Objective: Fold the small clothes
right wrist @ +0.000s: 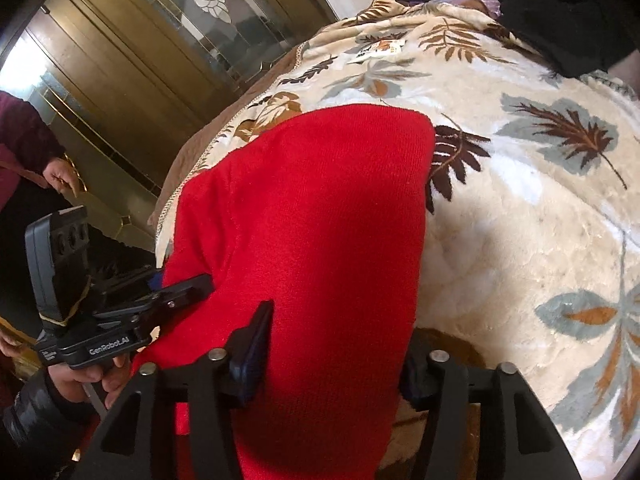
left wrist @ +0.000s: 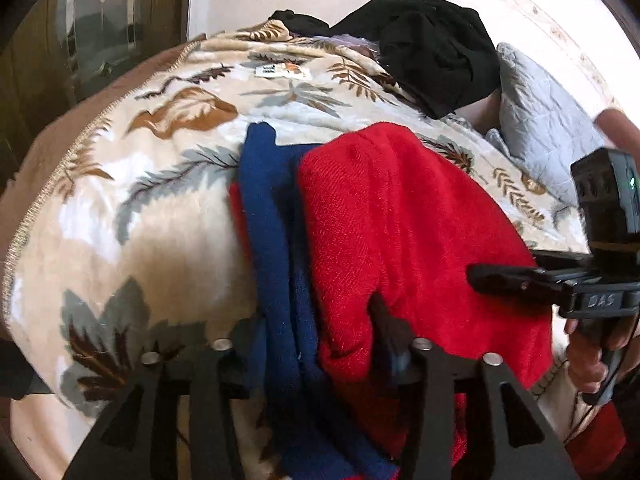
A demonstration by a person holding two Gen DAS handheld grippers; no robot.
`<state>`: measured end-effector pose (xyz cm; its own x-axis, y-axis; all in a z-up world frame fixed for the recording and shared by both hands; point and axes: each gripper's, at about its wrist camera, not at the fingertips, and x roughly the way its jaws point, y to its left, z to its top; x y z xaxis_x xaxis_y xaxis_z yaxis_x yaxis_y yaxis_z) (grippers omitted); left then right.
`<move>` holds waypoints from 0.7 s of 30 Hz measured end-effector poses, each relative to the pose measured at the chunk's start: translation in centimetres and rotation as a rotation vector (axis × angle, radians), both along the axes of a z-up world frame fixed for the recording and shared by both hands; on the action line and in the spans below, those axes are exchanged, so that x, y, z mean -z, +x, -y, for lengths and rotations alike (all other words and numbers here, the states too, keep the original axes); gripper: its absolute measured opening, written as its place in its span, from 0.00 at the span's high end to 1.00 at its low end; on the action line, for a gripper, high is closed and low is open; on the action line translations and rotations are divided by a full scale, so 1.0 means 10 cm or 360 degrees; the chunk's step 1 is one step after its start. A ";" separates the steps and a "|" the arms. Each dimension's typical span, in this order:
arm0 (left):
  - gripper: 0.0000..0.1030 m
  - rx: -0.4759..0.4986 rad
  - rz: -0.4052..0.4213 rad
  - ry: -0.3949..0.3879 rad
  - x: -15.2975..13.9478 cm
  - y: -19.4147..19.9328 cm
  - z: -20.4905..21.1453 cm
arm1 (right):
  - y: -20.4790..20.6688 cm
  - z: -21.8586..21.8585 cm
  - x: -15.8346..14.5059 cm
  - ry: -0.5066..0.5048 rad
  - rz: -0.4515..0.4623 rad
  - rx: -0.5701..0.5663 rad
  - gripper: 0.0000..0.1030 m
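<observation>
A red knit garment (left wrist: pixel 400 220) with a blue part (left wrist: pixel 272 220) lies in a folded heap on a leaf-patterned blanket (left wrist: pixel 160 208). My left gripper (left wrist: pixel 316 320) stands open astride the near edge, with blue and red cloth loose between its fingers. The right gripper (left wrist: pixel 492 280) reaches in from the right onto the red cloth. In the right wrist view the red garment (right wrist: pixel 312 208) fills the middle. My right gripper (right wrist: pixel 340 336) is open over its near end, its right finger partly hidden behind the cloth. The left gripper (right wrist: pixel 196 286) touches the garment's left edge.
A pile of black clothes (left wrist: pixel 432 48) sits at the far end of the blanket (right wrist: pixel 520 220), beside a grey quilted pillow (left wrist: pixel 540 128). A wooden door with glass panels (right wrist: pixel 140 40) stands to the left. Another person's hand (right wrist: pixel 64 178) and maroon sleeve (right wrist: pixel 24 140) show there.
</observation>
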<state>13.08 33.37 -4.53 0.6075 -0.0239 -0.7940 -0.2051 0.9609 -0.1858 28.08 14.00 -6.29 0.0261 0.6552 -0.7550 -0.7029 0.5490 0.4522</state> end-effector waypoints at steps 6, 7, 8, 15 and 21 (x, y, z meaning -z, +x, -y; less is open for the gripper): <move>0.27 -0.0074 0.0034 0.0115 -0.16 -0.17 0.11 | -0.02 0.01 -0.17 -0.0010 0.0042 0.0062 0.25; 0.27 -0.0087 0.0035 0.0133 -0.19 -0.20 0.13 | -0.05 0.04 -0.22 -0.0003 0.0070 0.0071 0.23; 0.27 -0.0105 0.0038 0.0156 -0.21 -0.24 0.15 | -0.09 0.09 -0.29 0.0011 0.0102 0.0079 0.18; 0.24 -0.0237 0.0096 0.0265 -0.45 -0.58 0.33 | -0.43 0.27 -0.74 0.0009 0.0409 0.0161 0.17; 0.24 -0.0370 0.0158 0.0325 -0.67 -0.89 0.47 | -0.80 0.41 -0.97 -0.0030 0.0659 0.0252 0.17</move>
